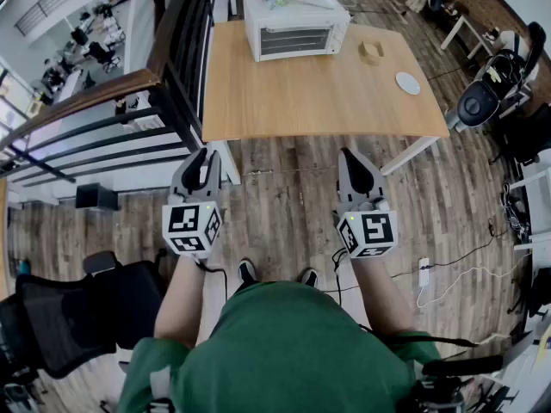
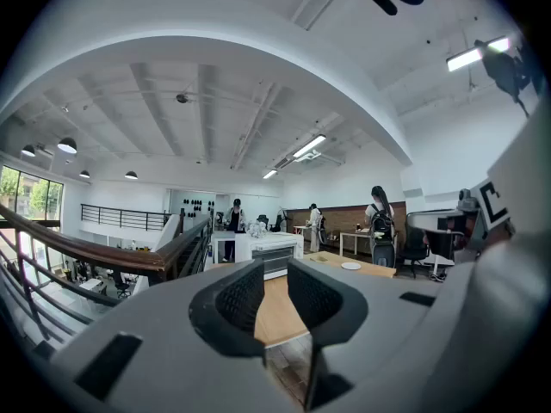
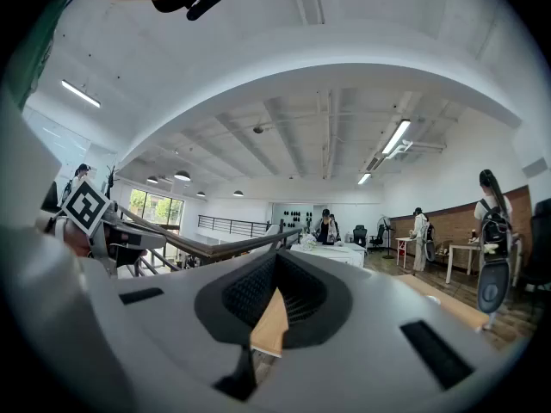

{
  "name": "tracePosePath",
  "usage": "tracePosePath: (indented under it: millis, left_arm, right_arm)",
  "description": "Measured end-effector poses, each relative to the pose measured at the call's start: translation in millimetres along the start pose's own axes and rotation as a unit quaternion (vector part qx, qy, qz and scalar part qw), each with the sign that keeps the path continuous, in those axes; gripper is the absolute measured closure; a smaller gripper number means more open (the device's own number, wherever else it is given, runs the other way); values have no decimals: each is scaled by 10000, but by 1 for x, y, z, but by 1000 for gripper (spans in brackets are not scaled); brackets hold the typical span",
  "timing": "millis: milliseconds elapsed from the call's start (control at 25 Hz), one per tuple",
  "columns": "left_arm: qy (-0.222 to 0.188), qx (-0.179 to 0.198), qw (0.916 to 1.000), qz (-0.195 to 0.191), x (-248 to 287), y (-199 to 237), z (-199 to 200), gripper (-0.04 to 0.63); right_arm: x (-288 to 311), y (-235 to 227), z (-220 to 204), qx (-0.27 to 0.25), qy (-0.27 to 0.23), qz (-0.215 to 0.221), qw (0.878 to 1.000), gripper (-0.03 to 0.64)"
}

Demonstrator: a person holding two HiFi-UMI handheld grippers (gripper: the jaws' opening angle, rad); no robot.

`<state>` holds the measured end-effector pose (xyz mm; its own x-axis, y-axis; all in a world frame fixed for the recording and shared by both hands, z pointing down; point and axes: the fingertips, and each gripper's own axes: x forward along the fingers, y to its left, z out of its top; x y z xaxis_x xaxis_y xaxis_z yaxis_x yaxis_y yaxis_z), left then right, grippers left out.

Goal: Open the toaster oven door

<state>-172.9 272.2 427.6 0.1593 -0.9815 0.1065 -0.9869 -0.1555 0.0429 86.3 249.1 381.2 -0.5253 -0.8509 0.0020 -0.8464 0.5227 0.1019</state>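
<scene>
Now — toaster oven (image 1: pixel 296 24): white, door (image 1: pixel 295 40) closed | left tool (image 1: pixel 204 157): parted, empty | right tool (image 1: pixel 347 153): pinched together

My left claw (image 2: pixel 275 271) and right claw (image 3: pixel 275 267) are matt grey plastic, smooth on the outside. Their pads (image 2: pixel 239 298) are black and finely ribbed. Ahead of both, the table (image 1: pixel 318 101) is pale wood, smooth with a low sheen. At its far end, the toaster oven (image 1: pixel 295 11) has a smooth white casing and a dark glassy door (image 1: pixel 295 41). Beneath my claws, the floor (image 1: pixel 284 205) is grainy brown wood planking.
</scene>
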Motion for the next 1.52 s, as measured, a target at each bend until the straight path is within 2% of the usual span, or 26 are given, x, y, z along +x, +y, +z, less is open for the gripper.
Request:
tracePosePath:
  millis: [200,400,480,560,600,680,760,1040,1200,1360,1520]
  left_arm:
    - [14,-9,10000,-93,-3,16,0,500]
    - [-18,-37,9996,-269,-7,44,4,500]
    - [-27,-73,9992,-386,-4,54,2,500]
    - [-10,-92,9986,-526,1,61,-2,500]
    - [-5,-94,9982,-596,5,63,-3,500]
    - [6,-102,9974,-708,14,64,-4,500]
    - [17,-145,9968,-789,23,63,-5,500]
    - [4,-203,9958,-891,68,58,-2,500]
    - [-38,-141,9970,-754,107,51,14,500]
    - [-13,-120,9985,-532,152,34,26,500]
    - [-12,15,9994,-346,195,13,36,500]
  right_arm:
    - [3,18,6,132,-154,-35,9998,601]
    - [17,40,25,335,-523,-96,9980,601]
    - [22,57,32,58,-554,41,9984,601]
    - [24,77,37,-438,-466,258,9976,601]
    - [25,83,40,-715,-463,232,9961,601]
    - [29,81,41,-1172,-449,-134,9920,601]
    - [35,72,31,-1183,-247,-426,9918,601]
    - [71,14,-2,-159,111,-864,9961,601]
    - [106,-27,-12,222,16,-715,9972,601]
    - [140,-72,-14,279,-7,-458,9986,601]
    - [176,-122,-25,374,171,-387,9984,601]
